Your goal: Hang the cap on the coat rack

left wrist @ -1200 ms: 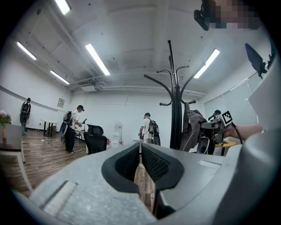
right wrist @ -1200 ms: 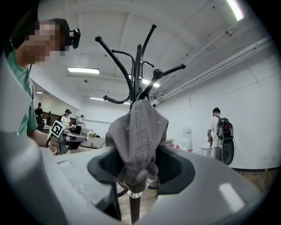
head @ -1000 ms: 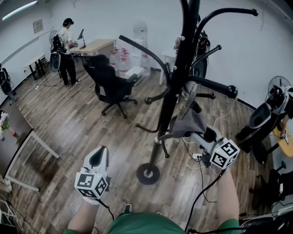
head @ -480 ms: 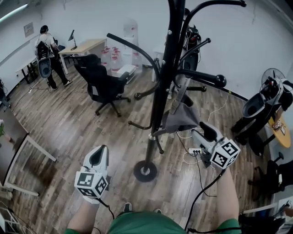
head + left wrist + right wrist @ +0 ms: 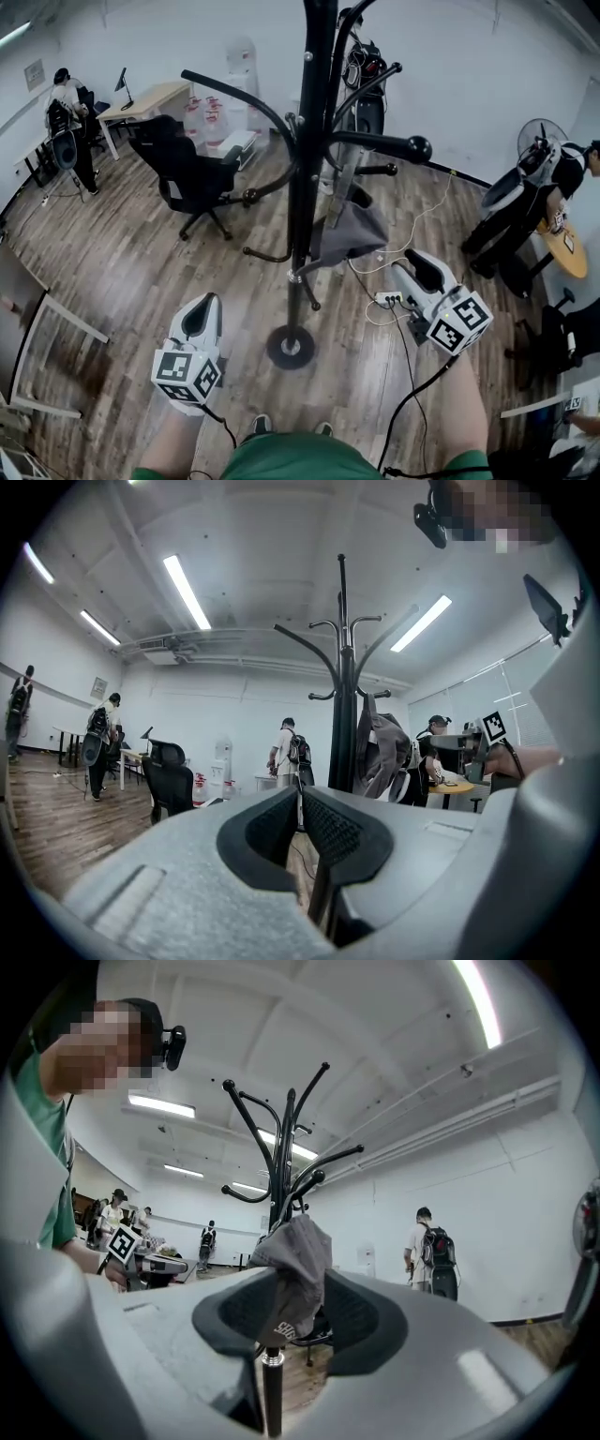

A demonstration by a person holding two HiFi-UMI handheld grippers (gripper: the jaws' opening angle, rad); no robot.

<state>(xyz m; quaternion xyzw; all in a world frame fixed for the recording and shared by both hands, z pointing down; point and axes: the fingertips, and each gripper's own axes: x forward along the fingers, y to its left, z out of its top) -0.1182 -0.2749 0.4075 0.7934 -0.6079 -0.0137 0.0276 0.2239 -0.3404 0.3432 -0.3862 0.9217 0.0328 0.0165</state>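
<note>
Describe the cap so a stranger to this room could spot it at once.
Find the tall black coat rack standing on the wooden floor. The cap hangs at its right, under the knob-tipped arm. It is the only grey, floppy fabric thing there; the other arms are bare.

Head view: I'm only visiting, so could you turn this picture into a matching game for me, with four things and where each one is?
Things:
1. cap
2. left gripper
3. right gripper
4. office chair

Places:
A. on the wood floor, at the back left
B. hanging from an arm of the coat rack
C. right of the coat rack, clear of the cap
D. low, left of the coat rack's base

Pairs: 1-B, 2-D, 3-C, 4-A.

Note: the right gripper's jaws are closing with nothing between them.
</note>
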